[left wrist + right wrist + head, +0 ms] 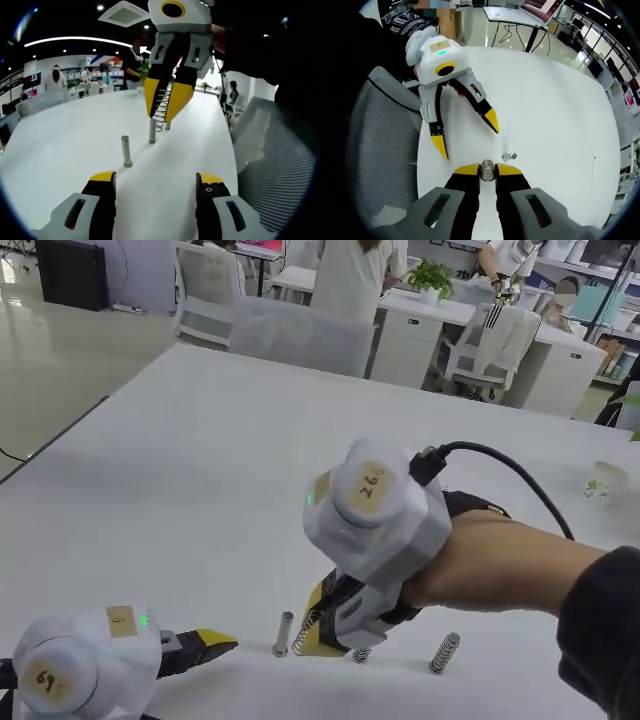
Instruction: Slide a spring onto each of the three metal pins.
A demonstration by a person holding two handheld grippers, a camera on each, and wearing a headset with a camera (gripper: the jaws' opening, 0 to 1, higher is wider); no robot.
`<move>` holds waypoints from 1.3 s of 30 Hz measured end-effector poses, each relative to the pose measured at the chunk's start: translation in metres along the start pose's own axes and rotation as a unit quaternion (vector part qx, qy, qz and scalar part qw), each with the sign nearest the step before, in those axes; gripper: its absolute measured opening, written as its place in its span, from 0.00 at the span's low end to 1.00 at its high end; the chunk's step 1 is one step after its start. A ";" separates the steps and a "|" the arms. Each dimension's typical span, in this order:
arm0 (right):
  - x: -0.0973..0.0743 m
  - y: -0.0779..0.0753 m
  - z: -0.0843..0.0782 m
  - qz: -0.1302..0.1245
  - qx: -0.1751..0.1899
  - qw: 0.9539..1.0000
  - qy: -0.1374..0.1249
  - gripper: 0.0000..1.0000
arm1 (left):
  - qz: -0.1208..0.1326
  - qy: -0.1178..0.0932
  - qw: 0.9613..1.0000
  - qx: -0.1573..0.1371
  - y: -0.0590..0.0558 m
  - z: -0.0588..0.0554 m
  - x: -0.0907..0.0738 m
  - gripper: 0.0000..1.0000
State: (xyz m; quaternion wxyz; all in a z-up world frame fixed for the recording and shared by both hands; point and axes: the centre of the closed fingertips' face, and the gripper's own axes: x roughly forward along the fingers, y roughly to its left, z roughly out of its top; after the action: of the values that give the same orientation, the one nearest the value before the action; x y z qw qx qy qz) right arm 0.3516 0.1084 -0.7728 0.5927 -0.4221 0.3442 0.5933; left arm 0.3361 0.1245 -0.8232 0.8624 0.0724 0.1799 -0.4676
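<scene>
My right gripper point(316, 636) points down at the white table point(200, 490), shut on a spring point(303, 620) that hangs between its yellow tips. A bare metal pin point(284, 633) stands upright just left of it. Two more pins point(362, 654) point(445, 652) to the right each carry a spring. In the right gripper view the held spring point(488, 172) sits beside the bare pin's top point(509, 156). My left gripper point(205, 645) lies low at the left, open and holding nothing. In its own view its jaws point(156, 177) frame the bare pin point(126, 150) and the right gripper point(159, 116).
A small white cup point(605, 482) stands at the table's far right. A grey mesh chair point(380, 150) is close behind the near table edge. Chairs, desks and people fill the room beyond the far edge point(300, 360).
</scene>
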 end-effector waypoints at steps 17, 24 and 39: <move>0.012 -0.037 0.004 -0.013 -0.001 1.000 0.014 0.09 | -0.001 -0.004 1.000 0.003 -0.002 0.004 -0.001 0.62; 0.020 -0.039 0.002 -0.004 0.000 1.000 0.025 0.09 | 0.000 -0.005 1.000 0.001 -0.002 0.004 -0.002 0.62; 0.031 -0.042 -0.002 0.003 0.004 0.999 0.035 0.09 | -0.001 -0.004 1.000 0.000 -0.001 0.003 -0.002 0.60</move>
State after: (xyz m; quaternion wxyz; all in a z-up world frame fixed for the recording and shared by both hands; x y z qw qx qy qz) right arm 0.3953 0.1218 -0.7980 0.5799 -0.4395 0.3686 0.5785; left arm 0.3348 0.1243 -0.8198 0.8626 0.0702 0.1764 -0.4689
